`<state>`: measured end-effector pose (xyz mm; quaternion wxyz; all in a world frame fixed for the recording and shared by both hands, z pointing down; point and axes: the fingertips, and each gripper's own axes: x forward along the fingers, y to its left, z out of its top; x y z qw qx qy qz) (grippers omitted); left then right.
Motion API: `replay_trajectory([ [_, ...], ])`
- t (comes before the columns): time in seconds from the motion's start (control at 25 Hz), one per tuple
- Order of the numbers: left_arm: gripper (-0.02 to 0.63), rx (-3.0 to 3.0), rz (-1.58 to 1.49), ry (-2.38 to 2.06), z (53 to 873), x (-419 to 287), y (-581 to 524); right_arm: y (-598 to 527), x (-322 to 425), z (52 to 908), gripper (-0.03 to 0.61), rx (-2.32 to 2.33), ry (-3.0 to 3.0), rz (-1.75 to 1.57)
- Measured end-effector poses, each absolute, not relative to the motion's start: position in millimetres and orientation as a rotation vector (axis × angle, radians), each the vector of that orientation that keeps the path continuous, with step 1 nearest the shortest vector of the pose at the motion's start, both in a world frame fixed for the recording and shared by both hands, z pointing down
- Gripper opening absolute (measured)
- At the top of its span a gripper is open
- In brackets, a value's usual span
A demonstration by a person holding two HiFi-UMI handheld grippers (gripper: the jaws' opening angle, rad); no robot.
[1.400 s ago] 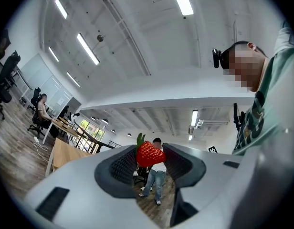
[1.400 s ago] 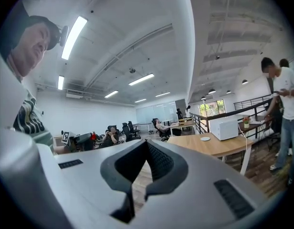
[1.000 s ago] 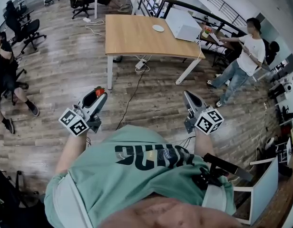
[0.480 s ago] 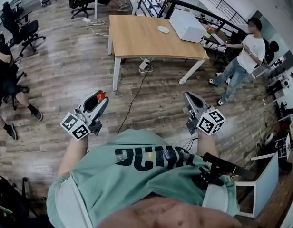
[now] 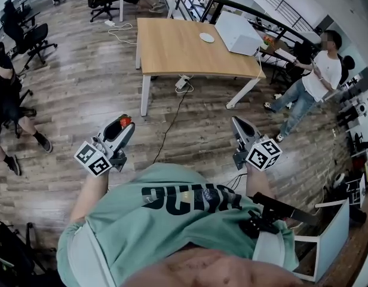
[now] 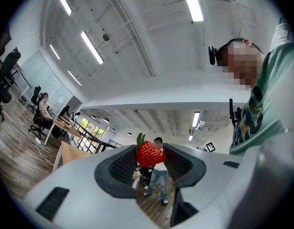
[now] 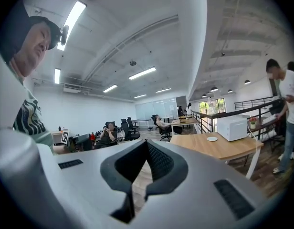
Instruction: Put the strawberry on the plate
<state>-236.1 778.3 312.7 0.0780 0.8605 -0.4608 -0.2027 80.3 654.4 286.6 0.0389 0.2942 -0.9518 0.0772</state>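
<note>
You're in the carry step. Your left gripper (image 5: 123,125) has its jaws clamped on the strawberry (image 6: 150,153), pinched between the ribbed pads with its green leaves poking up. Your right gripper (image 5: 238,124) has its jaws pressed together on nothing.

The plate (image 5: 206,37) sits at upper centre of the head view, on the far part of the table (image 5: 172,49), near a white box (image 5: 236,31) and well apart from both grippers. I judge the next move is to walk up, bring the left gripper over the plate, lower it, and only then part the jaws.

The table is pale wood. The floor (image 5: 100,88) is plank, and a cable (image 5: 166,124) trails from under the table toward you. A seated person (image 5: 5,100) is at left and a standing person (image 5: 315,79) at right.
</note>
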Motion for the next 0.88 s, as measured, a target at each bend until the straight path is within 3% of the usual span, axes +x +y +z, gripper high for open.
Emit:
replay_trajectory([
  [0.88, 0.178, 2.480, -0.532, -1.607, 290.2, -115.2, 569.6, 386.9, 162.5, 316.3, 0.006, 0.631, -3.073, 0.396],
])
